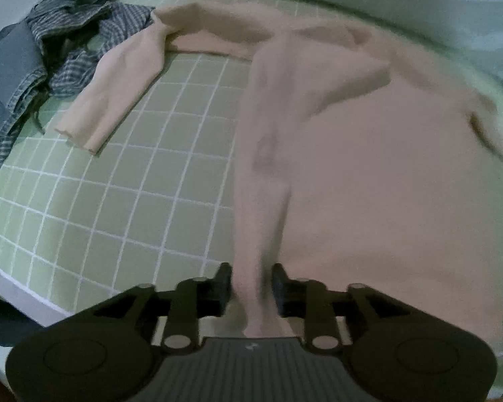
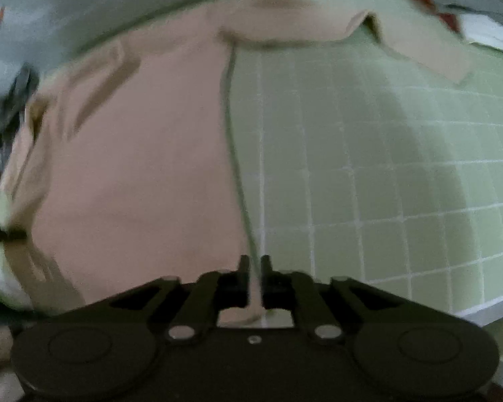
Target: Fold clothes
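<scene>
Two tongs: both mine, each clenched on fabric.
Left tongs (image 1: 250,284): pinching the pink top's (image 1: 369,174) hem fold.
Right tongs (image 2: 255,276): gripping its edge.
Pink top: spread on green gridded mat (image 1: 124,201).
Plaid heap (image 1: 67,33): mat's 10 o'clock.

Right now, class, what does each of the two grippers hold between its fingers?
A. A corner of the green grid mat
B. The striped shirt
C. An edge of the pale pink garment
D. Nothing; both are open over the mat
C: the left gripper and the right gripper each pinch a fold of the pale pink garment, while the striped shirt lies untouched on the green grid mat.
</scene>
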